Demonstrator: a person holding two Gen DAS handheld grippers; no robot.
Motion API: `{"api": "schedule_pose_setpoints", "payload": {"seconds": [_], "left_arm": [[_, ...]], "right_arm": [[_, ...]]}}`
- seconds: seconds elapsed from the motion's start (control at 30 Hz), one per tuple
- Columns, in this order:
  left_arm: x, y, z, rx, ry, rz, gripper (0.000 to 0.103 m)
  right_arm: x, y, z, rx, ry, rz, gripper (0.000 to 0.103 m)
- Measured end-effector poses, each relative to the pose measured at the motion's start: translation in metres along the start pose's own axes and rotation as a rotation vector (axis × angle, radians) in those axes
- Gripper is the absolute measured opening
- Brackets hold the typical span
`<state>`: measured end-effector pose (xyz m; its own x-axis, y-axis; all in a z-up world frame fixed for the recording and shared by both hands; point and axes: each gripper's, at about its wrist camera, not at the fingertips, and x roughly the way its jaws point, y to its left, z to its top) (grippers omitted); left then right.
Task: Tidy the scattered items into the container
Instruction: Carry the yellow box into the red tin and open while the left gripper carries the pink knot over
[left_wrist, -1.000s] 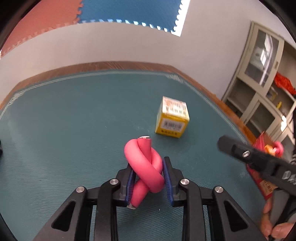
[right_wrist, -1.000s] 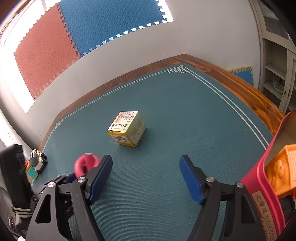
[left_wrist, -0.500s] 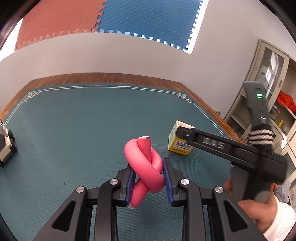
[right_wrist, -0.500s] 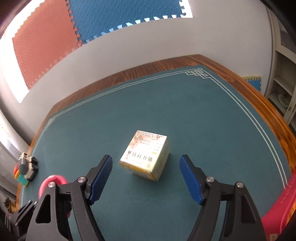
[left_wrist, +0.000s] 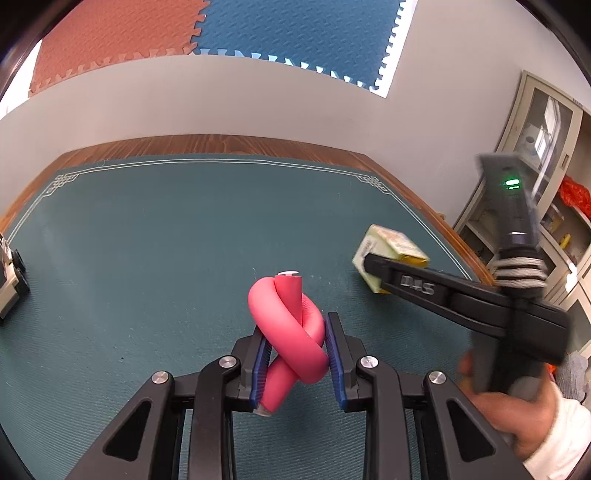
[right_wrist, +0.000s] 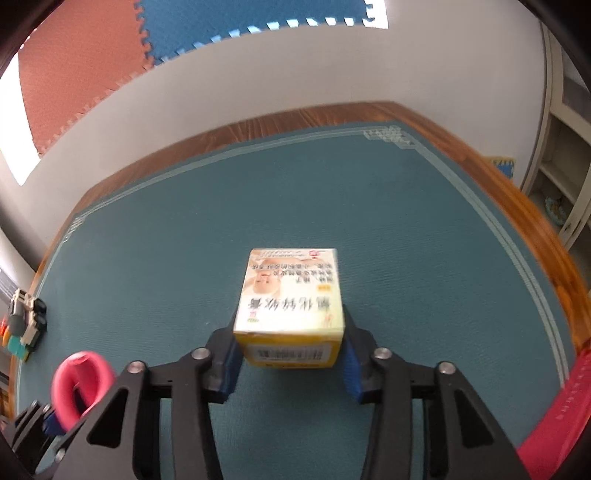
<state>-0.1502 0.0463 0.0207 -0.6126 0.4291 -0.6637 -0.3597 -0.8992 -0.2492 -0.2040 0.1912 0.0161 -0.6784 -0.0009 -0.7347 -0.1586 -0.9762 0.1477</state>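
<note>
Two tools work over a teal-matted tabletop (left_wrist: 155, 236) with a wooden rim. At the lower right edge of the right wrist frame, a red container (right_wrist: 565, 410) shows only its wall. Centre frame there, the right tool (right_wrist: 290, 349) is closing its jaws around a yellow carton (right_wrist: 291, 314), blue pads at its sides. Low in the left wrist frame, the left tool (left_wrist: 295, 360) is clenched on a knotted pink foam tube (left_wrist: 286, 332). A toy truck (right_wrist: 26, 325) sits at the left edge.
</note>
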Motion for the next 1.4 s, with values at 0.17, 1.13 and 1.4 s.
{"api": "schedule_pose_setpoints", "payload": {"seconds": [0.17,1.13,1.4], "left_arm": [[-0.005,-0.01,-0.002,0.029,-0.02,0.007,0.03],[-0.076,-0.088,-0.036,0.223,-0.154,-0.029,0.03],[-0.081,-0.124,-0.05,0.267,-0.136,-0.095,0.03]], "right_arm": [[-0.039,0.0,-0.012,-0.039,-0.064,0.003,0.047],[-0.224,-0.113,-0.093,0.091,-0.31,-0.062,0.047],[-0.266,-0.187,-0.124,0.189,-0.323,-0.211,0.047]]}}
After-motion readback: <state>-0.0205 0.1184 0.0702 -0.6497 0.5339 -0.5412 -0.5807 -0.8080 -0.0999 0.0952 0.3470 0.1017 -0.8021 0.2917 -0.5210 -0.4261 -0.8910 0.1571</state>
